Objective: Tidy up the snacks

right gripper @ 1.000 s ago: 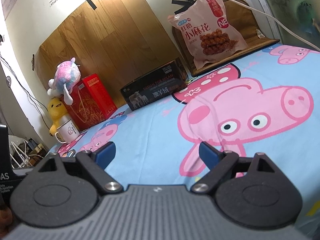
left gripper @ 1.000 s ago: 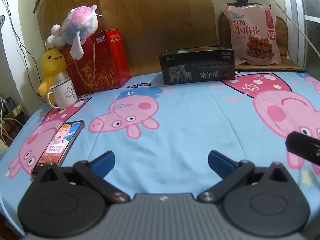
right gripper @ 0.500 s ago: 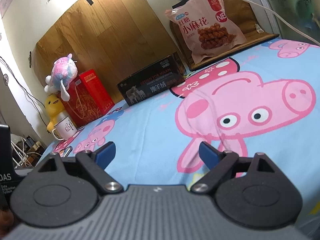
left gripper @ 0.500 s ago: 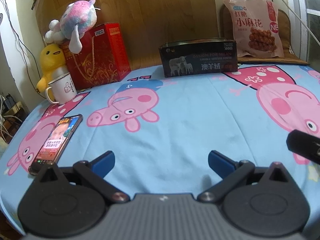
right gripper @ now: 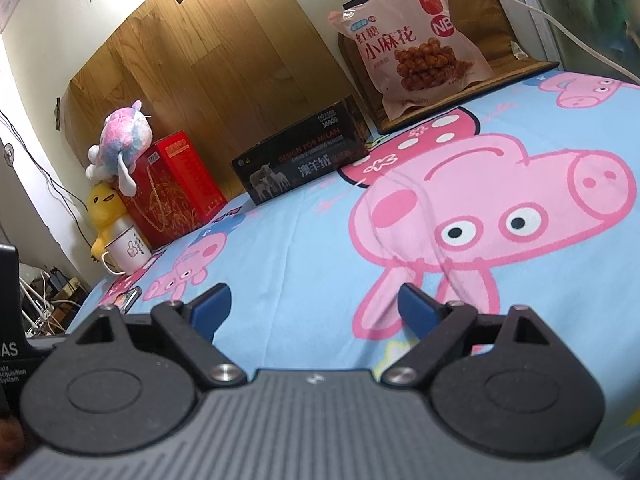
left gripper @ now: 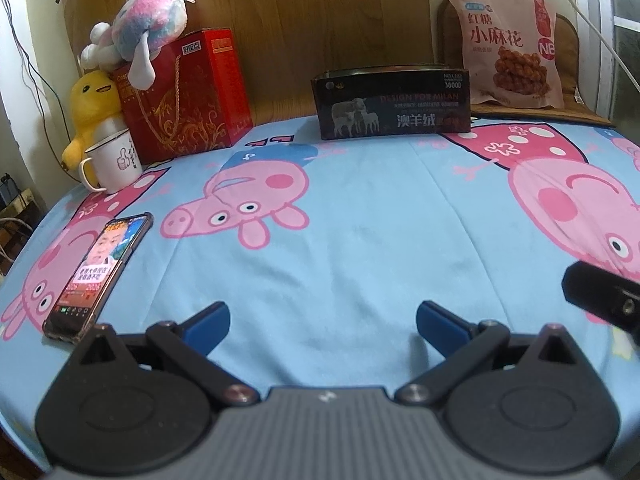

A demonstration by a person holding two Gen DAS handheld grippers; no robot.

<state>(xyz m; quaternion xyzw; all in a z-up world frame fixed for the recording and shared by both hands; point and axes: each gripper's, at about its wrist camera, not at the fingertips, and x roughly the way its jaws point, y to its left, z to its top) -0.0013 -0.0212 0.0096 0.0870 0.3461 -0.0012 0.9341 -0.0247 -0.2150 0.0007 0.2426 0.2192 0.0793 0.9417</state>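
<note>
Basically nothing's organized yet: both the left gripper [left gripper: 322, 322] and right gripper [right gripper: 314, 304] have jaws wide open and empty, snack bag [left gripper: 508, 46] far ahead of them, untouched.

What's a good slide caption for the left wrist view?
Open left gripper hovers over the cartoon-pig sheet, facing a black box and snack bag.

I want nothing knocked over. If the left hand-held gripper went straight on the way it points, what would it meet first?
Probably just the cartoon-pig bedsheet: the open left hand-held gripper tilts down at bare cloth. The dark box lies farther along that line, though depth is unclear.
</note>
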